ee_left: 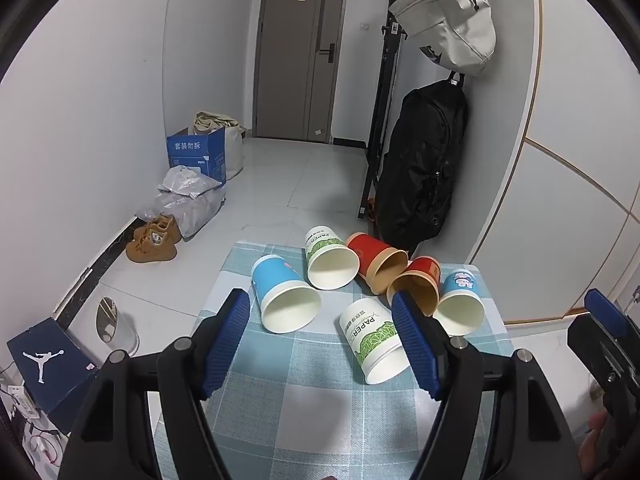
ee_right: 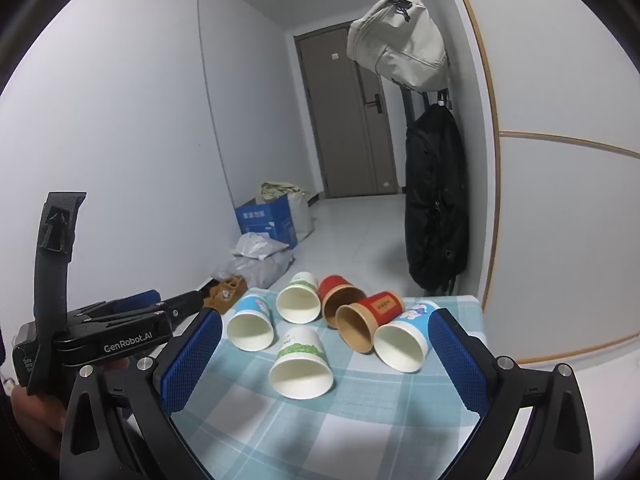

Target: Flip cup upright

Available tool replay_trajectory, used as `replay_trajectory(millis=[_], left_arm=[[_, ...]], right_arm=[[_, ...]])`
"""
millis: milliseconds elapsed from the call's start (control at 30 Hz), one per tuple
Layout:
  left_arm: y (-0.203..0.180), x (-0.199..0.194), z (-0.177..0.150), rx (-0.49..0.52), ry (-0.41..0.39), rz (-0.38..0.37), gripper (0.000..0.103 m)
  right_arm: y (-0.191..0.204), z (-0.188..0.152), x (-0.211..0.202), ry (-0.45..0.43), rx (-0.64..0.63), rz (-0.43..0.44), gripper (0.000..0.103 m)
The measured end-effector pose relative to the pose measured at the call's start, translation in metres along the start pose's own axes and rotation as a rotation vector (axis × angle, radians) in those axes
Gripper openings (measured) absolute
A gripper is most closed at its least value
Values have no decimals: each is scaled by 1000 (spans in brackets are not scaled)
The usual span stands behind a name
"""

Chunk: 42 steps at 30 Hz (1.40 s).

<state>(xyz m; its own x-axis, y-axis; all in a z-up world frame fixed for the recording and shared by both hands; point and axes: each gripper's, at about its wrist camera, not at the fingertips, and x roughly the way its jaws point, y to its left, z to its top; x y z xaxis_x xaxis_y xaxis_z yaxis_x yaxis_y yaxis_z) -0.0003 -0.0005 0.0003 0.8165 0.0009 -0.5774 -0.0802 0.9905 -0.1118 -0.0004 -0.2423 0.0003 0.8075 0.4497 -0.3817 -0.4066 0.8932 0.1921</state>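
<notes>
Several paper cups lie on their sides on a small table with a blue checked cloth (ee_left: 304, 400). The nearest is a green-and-white cup (ee_left: 374, 346), which also shows in the right wrist view (ee_right: 301, 364). Behind it lie a blue cup (ee_left: 282, 296), another green-and-white cup (ee_left: 330, 260), two red cups (ee_left: 378, 262) (ee_left: 418, 286) and a blue cartoon cup (ee_left: 460, 304). My left gripper (ee_left: 320, 340) is open and empty, above the table's near part. My right gripper (ee_right: 326, 364) is open and empty, with the near green cup between its fingers' lines. The left gripper's body shows at the left of the right wrist view (ee_right: 120, 332).
A black backpack (ee_left: 424, 168) and a beige bag (ee_left: 448, 20) hang on the right wall beyond the table. On the floor at left are brown shoes (ee_left: 154, 238), plastic bags (ee_left: 188, 196), a blue carton (ee_left: 198, 152) and a shoe box (ee_left: 44, 360). A door (ee_left: 300, 52) stands at the back.
</notes>
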Motion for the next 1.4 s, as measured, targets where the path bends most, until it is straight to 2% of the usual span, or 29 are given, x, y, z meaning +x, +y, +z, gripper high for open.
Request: replay_trajectory(millis=[1067,1400], left_arm=[[-1,5,-4,10,2,10,70],[-4,6,-8,0,34,-8,69]], right_arm=[[0,0,1,-5,3,-1,103],[-3,2,-1,-9,15,0,103]])
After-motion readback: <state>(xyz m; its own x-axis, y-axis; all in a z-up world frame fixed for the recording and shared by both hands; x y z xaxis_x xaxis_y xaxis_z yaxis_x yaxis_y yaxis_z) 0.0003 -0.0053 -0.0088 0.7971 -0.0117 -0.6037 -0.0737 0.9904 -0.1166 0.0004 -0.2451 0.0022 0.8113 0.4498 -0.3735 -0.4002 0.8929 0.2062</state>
